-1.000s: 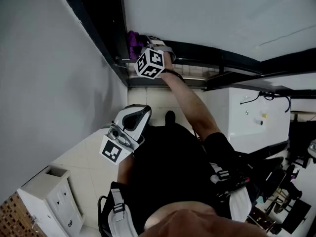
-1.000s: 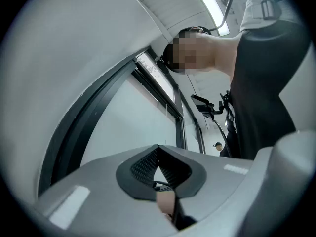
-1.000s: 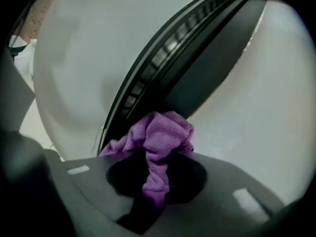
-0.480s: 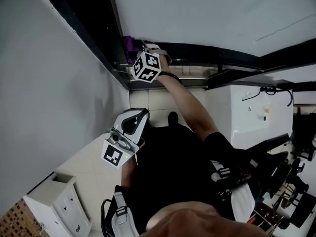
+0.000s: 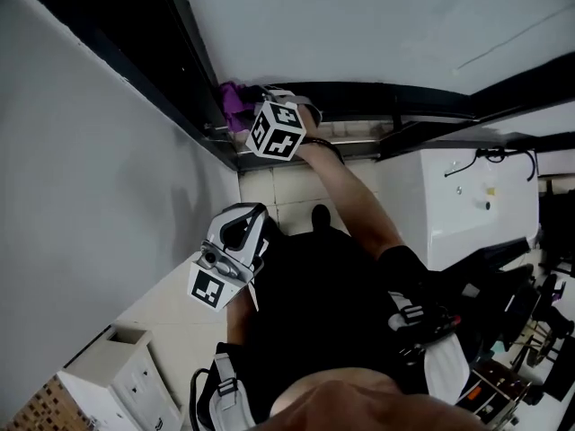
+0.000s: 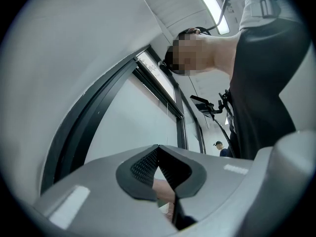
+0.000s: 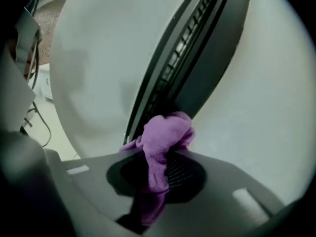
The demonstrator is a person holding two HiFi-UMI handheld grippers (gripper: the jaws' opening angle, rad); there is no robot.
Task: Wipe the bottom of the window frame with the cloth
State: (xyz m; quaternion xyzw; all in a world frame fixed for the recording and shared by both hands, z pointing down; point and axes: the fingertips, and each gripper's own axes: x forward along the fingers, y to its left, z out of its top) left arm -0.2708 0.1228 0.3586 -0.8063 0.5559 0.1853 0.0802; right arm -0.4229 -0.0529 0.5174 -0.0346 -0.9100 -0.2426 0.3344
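Note:
A purple cloth [image 7: 163, 142] is bunched between the jaws of my right gripper [image 7: 160, 174], which is shut on it. In the head view the cloth [image 5: 233, 99] presses against the dark bottom rail of the window frame [image 5: 359, 97], with the right gripper [image 5: 269, 119] held out at arm's length behind it. In the right gripper view the ribbed frame track [image 7: 182, 48] runs up and away from the cloth. My left gripper [image 5: 235, 245] hangs low by the person's body, away from the window, its jaws shut with nothing between them [image 6: 165, 181].
A grey wall [image 5: 81, 169] fills the left side. A white cabinet [image 5: 454, 205] with cables stands to the right of the arm. A white drawer unit [image 5: 117, 380] sits at the lower left on the tiled floor [image 5: 278, 187]. Dark equipment clutters the lower right.
The right gripper with the cloth has shifted slightly right along the frame rail. The head view has tilted, and the left gripper stays low by the body.

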